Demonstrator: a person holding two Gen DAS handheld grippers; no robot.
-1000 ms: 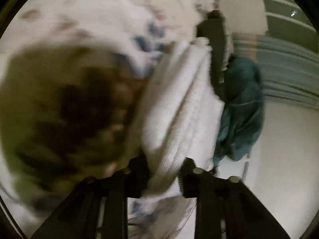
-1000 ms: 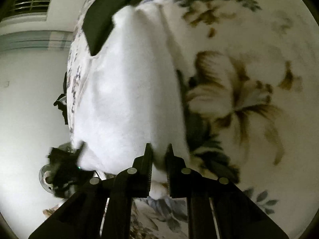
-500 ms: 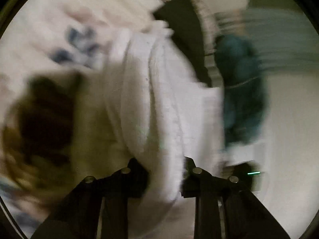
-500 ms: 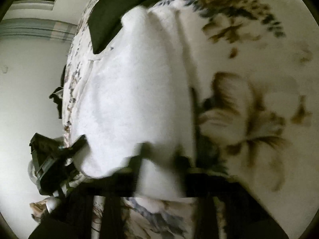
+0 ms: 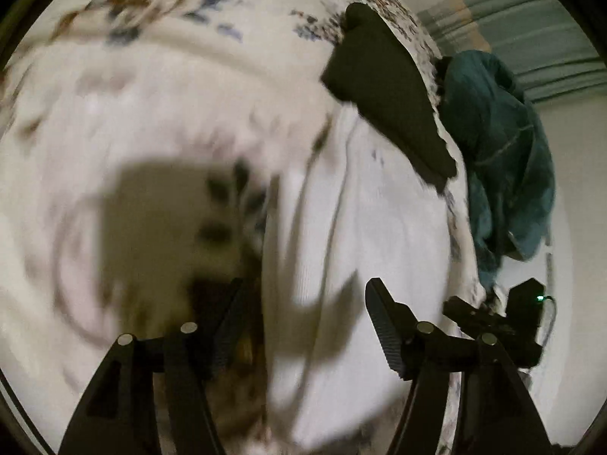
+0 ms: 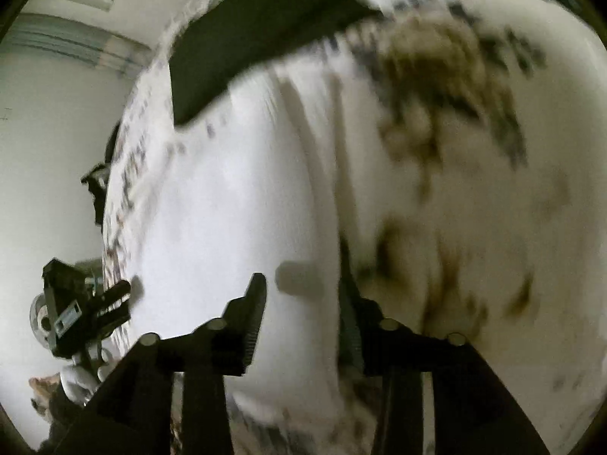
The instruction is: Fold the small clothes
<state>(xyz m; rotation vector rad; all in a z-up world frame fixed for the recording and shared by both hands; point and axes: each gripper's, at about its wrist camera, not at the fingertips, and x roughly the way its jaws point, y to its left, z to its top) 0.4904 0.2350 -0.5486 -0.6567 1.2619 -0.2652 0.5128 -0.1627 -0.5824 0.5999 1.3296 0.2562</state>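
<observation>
A white fleecy garment [image 5: 360, 235] lies folded on the floral bedspread [image 5: 159, 76]; it also shows in the right wrist view [image 6: 235, 227]. My left gripper [image 5: 303, 295] is open, its jaws spread wide over the garment's near end, holding nothing. My right gripper [image 6: 303, 288] is open too, its jaws apart above the garment's near edge. The right gripper shows at the lower right of the left wrist view [image 5: 493, 318], and the left gripper at the lower left of the right wrist view [image 6: 87, 303].
A folded black garment [image 5: 383, 91] lies just beyond the white one, near the bed's edge; it also shows in the right wrist view [image 6: 258, 34]. A teal garment [image 5: 504, 151] hangs off the bed's side. The pale floor [image 6: 49, 159] lies beyond.
Both grippers have opened and let go of the white garment, which now lies flat on the bed. Both have drawn back from it a little.
</observation>
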